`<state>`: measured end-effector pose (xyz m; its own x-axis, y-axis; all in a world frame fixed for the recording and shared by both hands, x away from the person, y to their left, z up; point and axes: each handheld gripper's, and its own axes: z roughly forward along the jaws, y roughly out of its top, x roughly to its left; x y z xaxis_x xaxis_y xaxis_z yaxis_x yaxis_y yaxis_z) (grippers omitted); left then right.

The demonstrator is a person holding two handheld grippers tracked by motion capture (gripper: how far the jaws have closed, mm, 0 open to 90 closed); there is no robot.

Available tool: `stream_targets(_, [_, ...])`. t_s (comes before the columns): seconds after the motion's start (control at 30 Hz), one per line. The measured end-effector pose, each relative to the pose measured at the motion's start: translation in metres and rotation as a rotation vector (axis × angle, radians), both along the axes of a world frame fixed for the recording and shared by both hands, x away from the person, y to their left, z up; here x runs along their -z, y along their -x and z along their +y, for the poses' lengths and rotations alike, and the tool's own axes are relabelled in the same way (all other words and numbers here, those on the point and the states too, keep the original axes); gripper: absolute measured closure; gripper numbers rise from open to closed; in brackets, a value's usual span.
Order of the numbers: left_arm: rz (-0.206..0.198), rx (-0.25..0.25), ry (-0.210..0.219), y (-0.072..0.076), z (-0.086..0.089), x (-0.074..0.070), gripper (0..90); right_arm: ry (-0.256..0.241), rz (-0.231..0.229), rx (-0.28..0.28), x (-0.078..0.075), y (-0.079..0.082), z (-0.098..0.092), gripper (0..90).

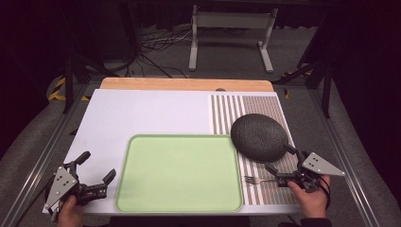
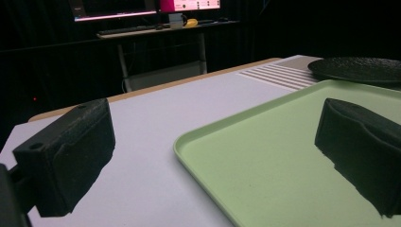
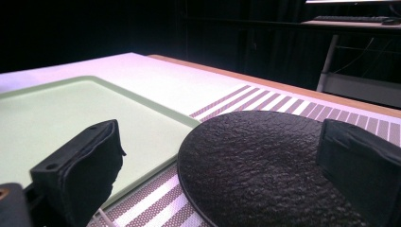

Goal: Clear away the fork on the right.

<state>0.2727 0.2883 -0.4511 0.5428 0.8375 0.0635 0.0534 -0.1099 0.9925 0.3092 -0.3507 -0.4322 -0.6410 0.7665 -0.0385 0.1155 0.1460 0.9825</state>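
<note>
1. Tabletop [image 1: 142,113], white and rectangular with a light wooden strip along its far edge, is carrying every item listed below.
2. Pale green rectangular plastic tray [image 1: 179,172] with rounded corners is lying flat at the near centre of the tabletop; its raised rim is also showing in the left gripper view [image 2: 198,137] and the right gripper view [image 3: 156,111].
3. Brown-and-white striped placemat [image 1: 227,111] is lying just beside the tray, on its right.
4. Dark, rough-textured round plate [image 1: 259,136] is sitting on the placemat, its edge meeting the tray's far right corner; in the right gripper view [image 3: 250,161] it is lying between the two jaws.
5. Small silver metal fork [image 1: 257,179] is lying on the placemat near the tabletop's front edge, tines pointing toward the tray, handle running toward the right claw.
6. Left claw [image 1: 97,171], held in a hand [image 1: 71,213] at the near left corner, is standing wide apart and holding nothing, one jaw over the tray's left rim.
7. Right claw [image 1: 279,160], held in a hand [image 1: 312,201] at the near right, is spread wide and gripping nothing, one jaw beside the plate's near edge, the other by the fork's handle.
</note>
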Motion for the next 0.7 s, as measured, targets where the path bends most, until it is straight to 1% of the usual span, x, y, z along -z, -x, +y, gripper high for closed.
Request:
stream_targets(0.07, [0.002,0.000,0.000,0.000,0.000,0.000,0.0,0.025,0.008,-0.013,-0.002,-0.006,0.004,1.5])
stream_targets(0.13, [0.002,-0.001,0.000,0.000,0.001,0.000,0.0,0.037,0.006,-0.027,-0.005,-0.009,0.007,1.5])
stream_targets(0.27, [0.003,-0.002,0.001,0.000,0.001,0.000,0.0,0.036,0.019,-0.044,-0.012,-0.016,0.011,1.4])
stream_targets(0.37, [0.004,0.000,-0.001,0.000,0.000,0.000,0.0,0.061,0.015,-0.055,-0.018,-0.019,0.014,2.5])
stream_targets(0.47, [0.004,0.001,-0.002,0.000,0.000,0.000,0.0,0.098,0.035,-0.076,-0.024,-0.022,0.016,2.4])
stream_targets(0.7, [0.006,0.000,-0.002,0.000,0.000,0.000,0.0,0.237,0.118,-0.142,-0.039,-0.028,0.019,2.3])
